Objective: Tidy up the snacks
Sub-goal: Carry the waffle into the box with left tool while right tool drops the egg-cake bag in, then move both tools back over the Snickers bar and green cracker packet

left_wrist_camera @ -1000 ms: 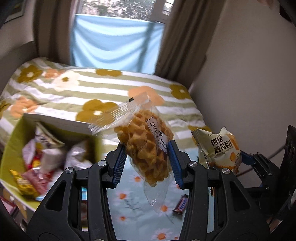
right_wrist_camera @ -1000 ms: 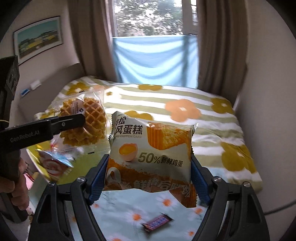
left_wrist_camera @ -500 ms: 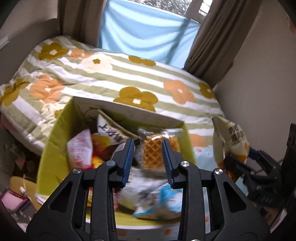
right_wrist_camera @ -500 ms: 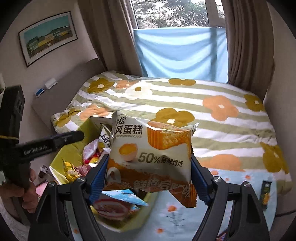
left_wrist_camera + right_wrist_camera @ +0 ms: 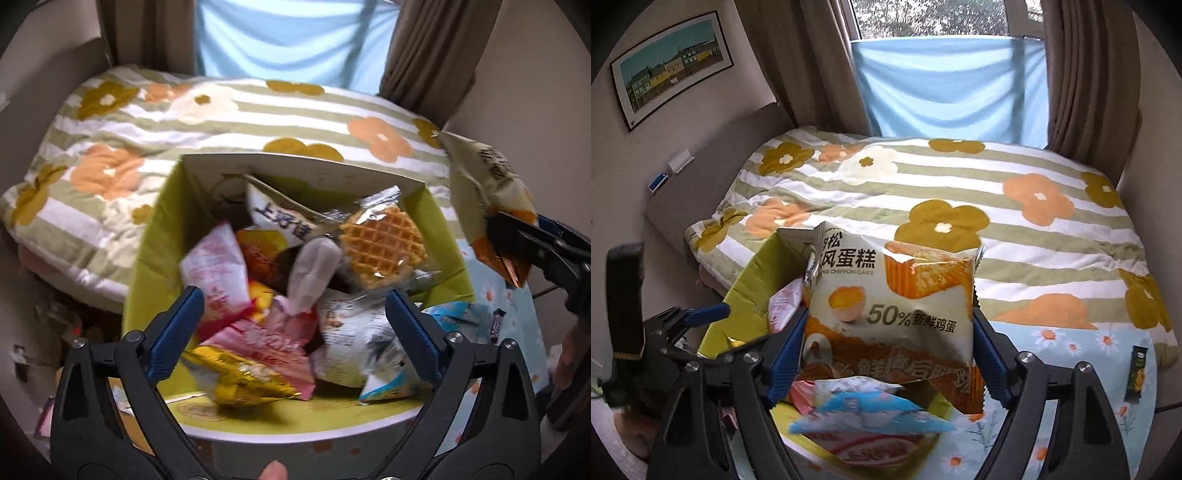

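Now my green box (image 5: pixel 155 236) sits at the near bed edge to collect snacks, the waffle pack (image 5: pixel 382 246) lying at its far right under my left gripper (image 5: pixel 293 336), jaws opening on nothing, while my right gripper (image 5: pixel 888 363) begins opening around the cake packet (image 5: pixel 897 299) above that box.

Left gripper (image 5: pixel 293 334) jaws opening, empty, above green box (image 5: pixel 155 236), waffle pack (image 5: pixel 382 245) seemingly inside.

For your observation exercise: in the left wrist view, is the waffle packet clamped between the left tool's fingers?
No: the waffle packet lies in the green box, while the left tool is opening with nothing gripped.
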Available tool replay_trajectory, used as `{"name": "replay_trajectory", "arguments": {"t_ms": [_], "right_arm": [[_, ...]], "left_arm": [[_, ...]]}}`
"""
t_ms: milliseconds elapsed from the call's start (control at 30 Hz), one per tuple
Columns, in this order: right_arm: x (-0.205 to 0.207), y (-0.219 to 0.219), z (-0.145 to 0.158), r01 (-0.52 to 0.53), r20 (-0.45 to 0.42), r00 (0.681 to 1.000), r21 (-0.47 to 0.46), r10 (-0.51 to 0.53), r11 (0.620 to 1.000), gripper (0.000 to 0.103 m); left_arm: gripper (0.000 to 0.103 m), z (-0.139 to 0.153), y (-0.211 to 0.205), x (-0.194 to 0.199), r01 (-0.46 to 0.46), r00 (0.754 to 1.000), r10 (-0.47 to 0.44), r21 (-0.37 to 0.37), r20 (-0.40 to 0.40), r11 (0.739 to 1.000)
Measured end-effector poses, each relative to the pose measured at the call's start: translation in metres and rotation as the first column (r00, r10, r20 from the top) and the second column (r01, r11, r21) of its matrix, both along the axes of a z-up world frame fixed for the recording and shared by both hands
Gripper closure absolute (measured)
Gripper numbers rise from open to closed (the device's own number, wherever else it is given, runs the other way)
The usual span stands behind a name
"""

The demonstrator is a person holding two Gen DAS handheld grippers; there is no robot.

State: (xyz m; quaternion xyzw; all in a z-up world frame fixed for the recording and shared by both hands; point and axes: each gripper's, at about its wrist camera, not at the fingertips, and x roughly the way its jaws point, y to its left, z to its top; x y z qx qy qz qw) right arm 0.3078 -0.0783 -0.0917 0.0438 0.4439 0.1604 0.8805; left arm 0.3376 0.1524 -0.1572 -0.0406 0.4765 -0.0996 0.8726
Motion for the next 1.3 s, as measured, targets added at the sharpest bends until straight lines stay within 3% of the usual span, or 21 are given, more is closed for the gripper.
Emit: {"name": "replay_trajectory", "arguments": {"t_ms": [167, 333, 467, 800, 1067, 1300], "right_arm": [[0.005, 0.02, -0.005, -0.017, -0.01, 1.0, 0.041, 0.017, 0.999, 0.009], [-0.006, 0.013, -0.002, 0.031, 0.07, 0.997, 0.056, -0.035, 0.998, 0.008], [-0.013, 0.001, -0.005, 0.061, 0.055, 0.996, 0.06, -0.065, 0.996, 0.008], [-0.038, -0.031, 0.025, 0.12, 0.098, 0.988, 0.009, -0.12, 0.993, 0.008], [-0.072, -0.078, 0.054, 0.237, 0.152, 0.962, -0.048, -0.228, 0.97, 0.008], [-0.108, -0.128, 0.068, 0.39, 0.184, 0.913, -0.131, -0.364, 0.912, 0.008]], "left_arm": [[0.005, -0.004, 0.01, -0.006, 0.011, 1.0, -0.011, 0.035, -0.013, 0.999], [0.005, -0.009, 0.017, -0.009, 0.016, 1.0, -0.015, 0.047, -0.017, 0.999], [0.005, -0.013, 0.013, -0.01, 0.024, 0.999, -0.023, 0.049, -0.028, 0.998], [0.005, 0.02, -0.012, -0.015, 0.044, 0.998, -0.046, 0.052, 0.036, 0.998], [0.005, 0.062, -0.051, -0.02, 0.12, 0.983, -0.124, 0.039, 0.134, 0.992], [0.005, 0.081, -0.125, -0.031, 0.265, 0.95, -0.258, -0.013, 0.177, 0.964]]}}
